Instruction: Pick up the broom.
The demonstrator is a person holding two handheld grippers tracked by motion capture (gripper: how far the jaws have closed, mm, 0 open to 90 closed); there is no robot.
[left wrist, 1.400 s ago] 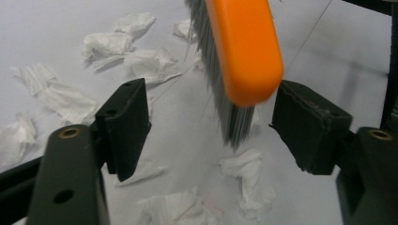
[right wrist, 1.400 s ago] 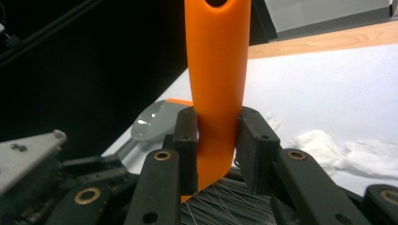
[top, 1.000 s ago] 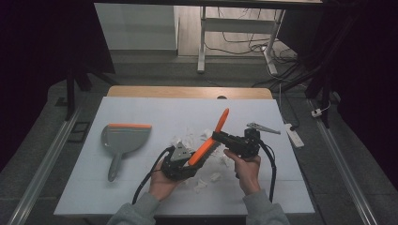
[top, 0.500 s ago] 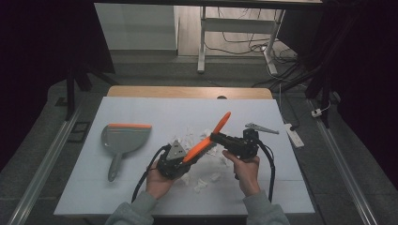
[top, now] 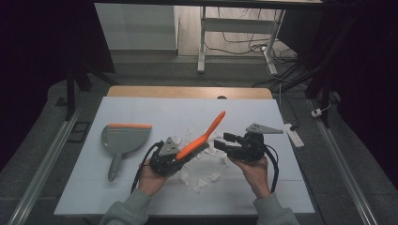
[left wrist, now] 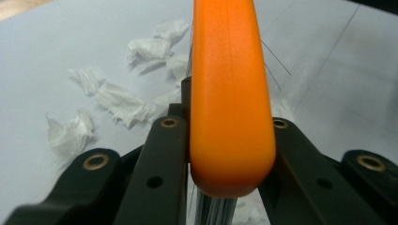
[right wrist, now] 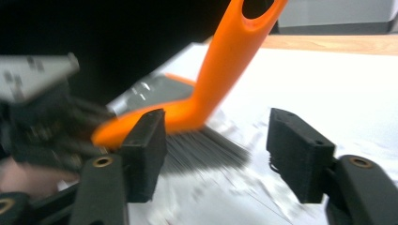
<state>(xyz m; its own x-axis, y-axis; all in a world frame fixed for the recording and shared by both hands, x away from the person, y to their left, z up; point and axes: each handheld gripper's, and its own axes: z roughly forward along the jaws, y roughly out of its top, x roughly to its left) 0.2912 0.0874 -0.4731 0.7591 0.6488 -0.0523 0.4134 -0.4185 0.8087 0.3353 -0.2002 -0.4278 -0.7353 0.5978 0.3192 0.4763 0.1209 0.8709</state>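
Note:
An orange hand brush (top: 202, 138) with grey bristles slants up from the table's middle, handle pointing to the far right. My left gripper (top: 185, 154) is shut on its head; in the left gripper view the orange back (left wrist: 230, 93) sits clamped between both jaws. My right gripper (top: 221, 141) points left at the brush, and its jaws have just been opening. In the right gripper view they stand wide apart (right wrist: 217, 140), with the bristles (right wrist: 202, 149) and the handle (right wrist: 227, 56) just ahead and no pad pressing on them.
A grey dustpan (top: 123, 138) with an orange lip lies left of the hands. Several torn white paper scraps (top: 202, 179) lie scattered around and under the brush, also seen as scraps (left wrist: 117, 101). The white table top (top: 84, 187) ends close to the person.
My left gripper closed on the brush head. My right gripper, which was shut on the brush, has let go and opened. The brush has shifted slightly left.

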